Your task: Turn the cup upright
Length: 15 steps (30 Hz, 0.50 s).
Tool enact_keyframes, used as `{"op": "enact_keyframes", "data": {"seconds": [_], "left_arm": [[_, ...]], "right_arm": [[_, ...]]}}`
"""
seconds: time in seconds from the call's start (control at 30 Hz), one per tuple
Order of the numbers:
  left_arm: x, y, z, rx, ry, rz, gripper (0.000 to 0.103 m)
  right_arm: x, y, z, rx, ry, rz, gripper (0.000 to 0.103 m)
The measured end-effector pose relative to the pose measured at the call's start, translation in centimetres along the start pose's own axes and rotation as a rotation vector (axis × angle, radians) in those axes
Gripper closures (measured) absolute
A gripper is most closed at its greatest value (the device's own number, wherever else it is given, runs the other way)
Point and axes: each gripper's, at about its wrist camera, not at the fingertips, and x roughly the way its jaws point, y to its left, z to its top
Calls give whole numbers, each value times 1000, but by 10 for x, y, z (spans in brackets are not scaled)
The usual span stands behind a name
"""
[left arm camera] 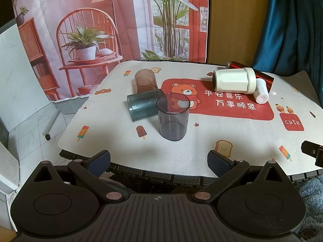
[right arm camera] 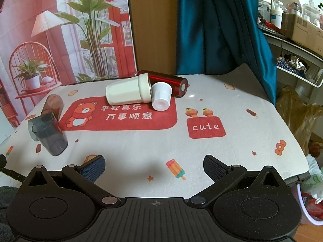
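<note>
Left gripper point(left arm camera: 158, 160): we see it wide, holding nothing.
Right gripper point(right arm camera: 154, 166): wide too.
Grey cup point(left arm camera: 173, 118): upright, frame centre (others lie tipped).

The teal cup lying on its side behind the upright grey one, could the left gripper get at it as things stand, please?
Probably not head-on: the left gripper is open, but the upright grey cup stands before the teal cup, against its base end. The open mouth end looks free.
</note>
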Motion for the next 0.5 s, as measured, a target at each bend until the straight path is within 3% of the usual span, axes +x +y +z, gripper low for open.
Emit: {"op": "enact_keyframes", "data": {"seconds": [0.5], "left_arm": [[0, 0, 0, 0, 0, 0, 0]], "right_arm": [[1, -1, -6, 1, 5, -1, 0]]}}
